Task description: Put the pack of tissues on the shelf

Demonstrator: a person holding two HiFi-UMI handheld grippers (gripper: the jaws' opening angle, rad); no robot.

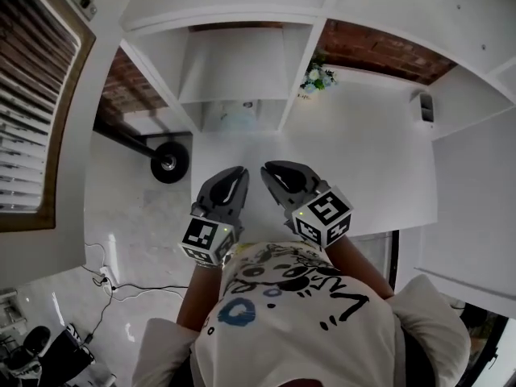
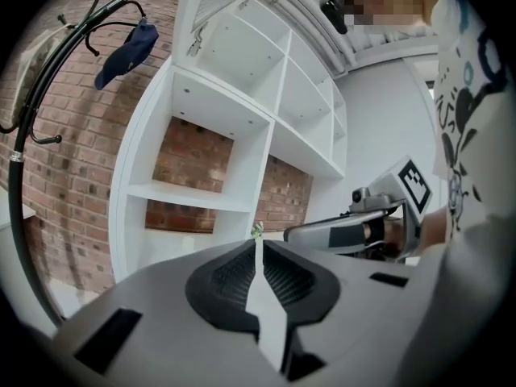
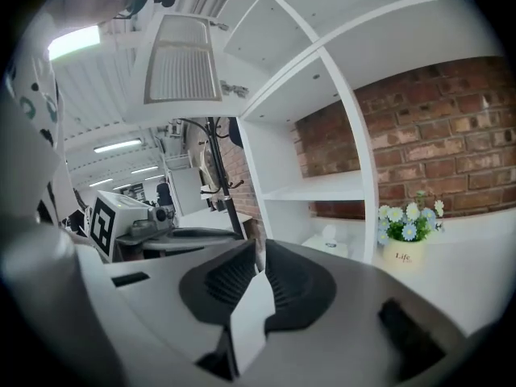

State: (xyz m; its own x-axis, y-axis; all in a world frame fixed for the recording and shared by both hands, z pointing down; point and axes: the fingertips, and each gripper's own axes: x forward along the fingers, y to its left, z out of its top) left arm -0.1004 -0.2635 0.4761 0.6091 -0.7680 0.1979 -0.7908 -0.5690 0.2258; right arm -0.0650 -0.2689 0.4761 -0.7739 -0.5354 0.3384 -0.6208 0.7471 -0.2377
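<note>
Closest of all was the person's white shirt (image 1: 298, 313) with its black and blue drawings. Just past it, between the shirt and the white shelf (image 1: 300, 63), were the 2 grippers, side by side and well apart from the shelf.

On the left gripper (image 1: 235, 172) the jaws were pressed together with nothing between them. On the right gripper (image 1: 270, 170) the jaws were almost together too, with only a thin slit, and nothing was in it.

Neither hand held the pack of tissues (image 3: 329, 239). It sat inside the shelf, on the floor of a low box of the shelf, with 1 tissue sticking up from its top. A small pot of flowers (image 3: 405, 244) stood in the next box of the shelf, on the other side of the white upright board.

So the job looked done, or very nearly. I judged this to be the last step, with both hands free and away from the shelf. The next move called for very little: keep both grippers clear of the shelf so the pack did not get bumped.
</note>
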